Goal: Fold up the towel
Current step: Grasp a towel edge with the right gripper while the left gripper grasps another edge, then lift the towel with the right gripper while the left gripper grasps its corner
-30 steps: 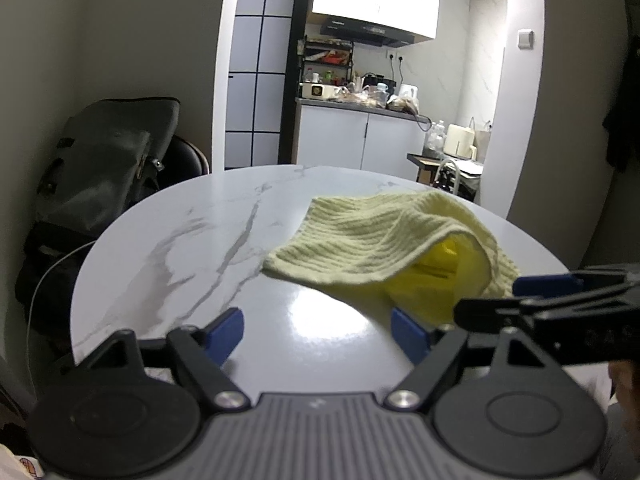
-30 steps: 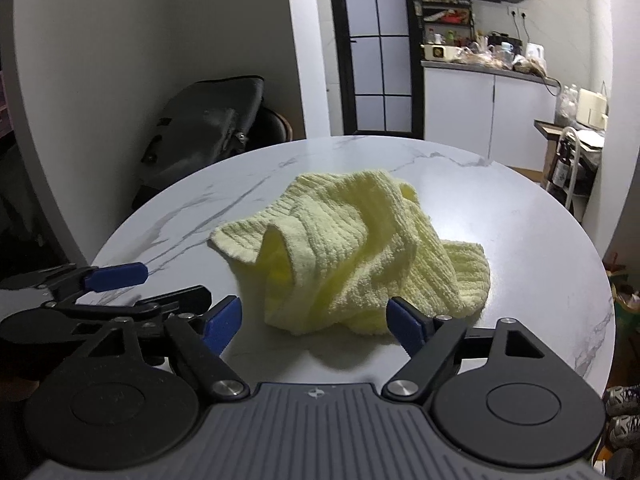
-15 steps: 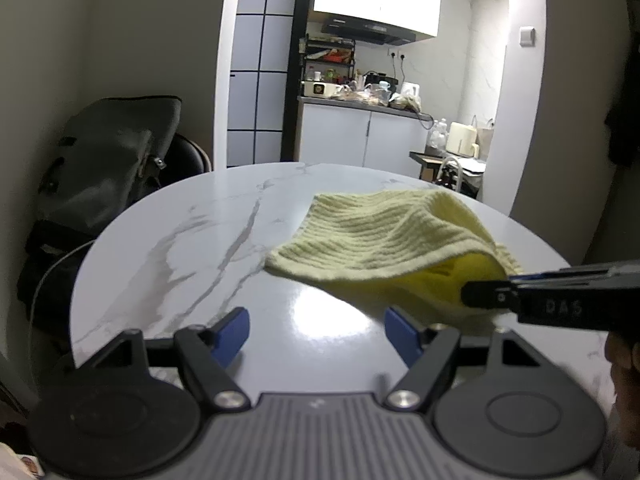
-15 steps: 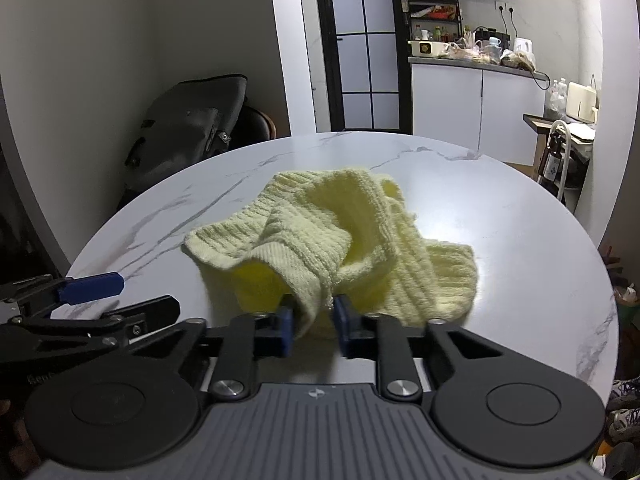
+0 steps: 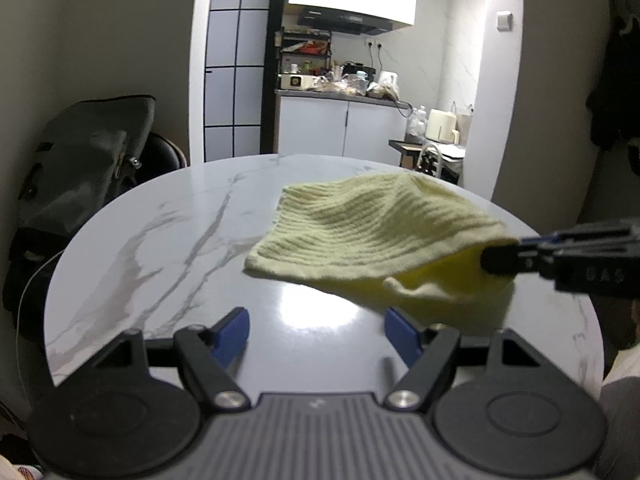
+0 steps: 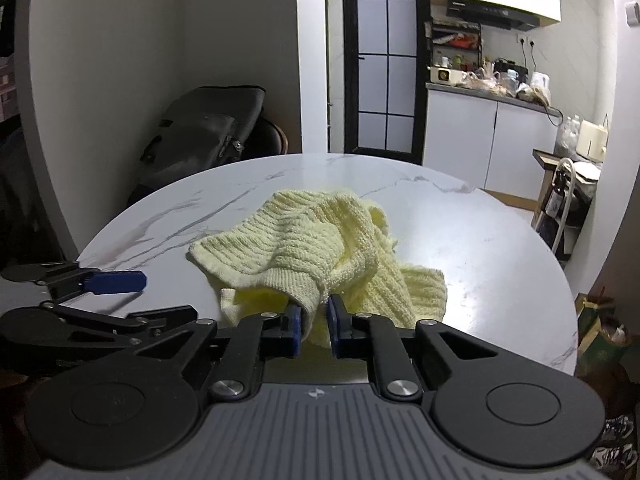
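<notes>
- Blue-padded jaws of the right gripper are pinched on a near corner of the towel, with ribbed cloth bunched between the pads
- Lifted by that grip, the corner hangs off the surface and shows a brighter yellow underside
- Beside it, the left gripper hovers low over the near part of the table with its jaws wide and only bare marble between them, apart from the cloth
- Pale yellow and crumpled, the rest of the towel lies in a heap near the middle of the round white marble table
- Past the table's far left edge, a dark bag rests on a chair against the wall
- Farthest back, a doorway opens on white kitchen cabinets under a cluttered counter
</notes>
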